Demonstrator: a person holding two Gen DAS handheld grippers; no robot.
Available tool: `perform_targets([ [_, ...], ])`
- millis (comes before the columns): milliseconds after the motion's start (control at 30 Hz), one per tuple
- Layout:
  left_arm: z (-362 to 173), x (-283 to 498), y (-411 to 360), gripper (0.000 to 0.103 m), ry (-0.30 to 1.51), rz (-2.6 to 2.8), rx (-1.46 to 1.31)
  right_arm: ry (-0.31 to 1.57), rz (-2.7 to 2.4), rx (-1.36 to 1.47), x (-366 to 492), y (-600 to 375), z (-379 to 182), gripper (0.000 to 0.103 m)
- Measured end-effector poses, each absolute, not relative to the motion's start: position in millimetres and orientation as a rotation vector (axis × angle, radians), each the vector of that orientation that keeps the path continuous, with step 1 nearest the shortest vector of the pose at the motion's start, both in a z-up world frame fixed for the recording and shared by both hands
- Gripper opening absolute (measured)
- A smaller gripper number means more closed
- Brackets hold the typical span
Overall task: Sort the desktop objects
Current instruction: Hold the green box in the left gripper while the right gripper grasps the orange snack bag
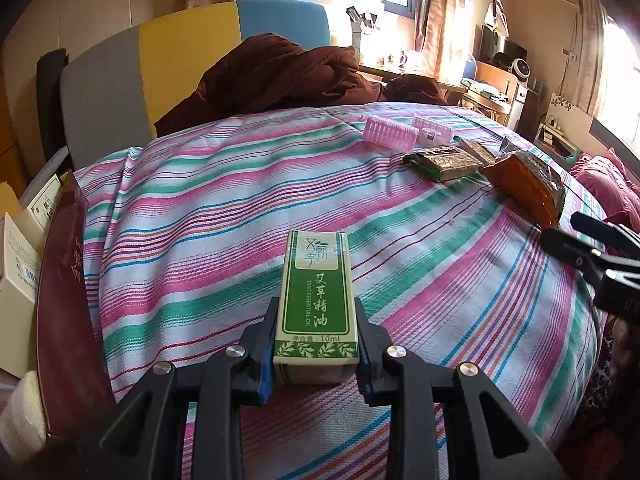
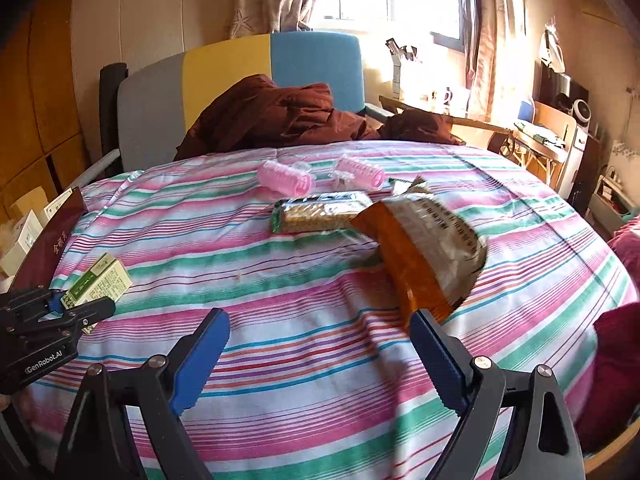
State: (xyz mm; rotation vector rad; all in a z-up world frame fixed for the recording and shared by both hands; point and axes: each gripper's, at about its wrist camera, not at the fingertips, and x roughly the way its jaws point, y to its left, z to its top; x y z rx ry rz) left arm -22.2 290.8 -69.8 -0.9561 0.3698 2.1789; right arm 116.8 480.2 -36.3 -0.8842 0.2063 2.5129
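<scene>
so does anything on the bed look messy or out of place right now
Mostly the orange snack packet: it lies crumpled and askew, its corner overlapping the green-edged cracker pack. The two pink hair rollers lie loose beyond it. The green essential oil box sits straight in the left gripper.

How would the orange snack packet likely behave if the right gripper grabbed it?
The orange snack packet looks like a thin crinkled film pouch, so it would probably flex and sag rather than stay stiff. Its glossy surface may slip between the pads. It lies tilted on soft striped bedding, so it likely shifts when nudged.
</scene>
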Motion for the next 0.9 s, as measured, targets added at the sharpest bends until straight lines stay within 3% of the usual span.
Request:
perform_targets([
  [333,-70.4,-24.9,287.8,0.031,0.327,2.173,-0.970,-0.075,2.484,-0.999,110.2,537.5,-20.4,0.102],
  [600,-70.3,-26.2,286.3,0.032,0.300,2.166,-0.985,-0.023,2.539,-1.162,88.4,570.1,-30.6,0.101],
  [700,-70.3,-26.5,286.0,0.032,0.291,2.167,-0.988,-0.044,2.536,-1.182,82.7,567.9,-37.5,0.096],
  [767,-70.1,-25.7,286.3,0.032,0.295,2.169,-0.987,-0.088,2.512,-1.188,81.2,566.2,-41.6,0.080],
  [900,-69.6,-23.7,286.7,0.031,0.302,2.177,-0.980,-0.087,2.511,-1.182,84.2,565.8,-40.8,0.069],
])
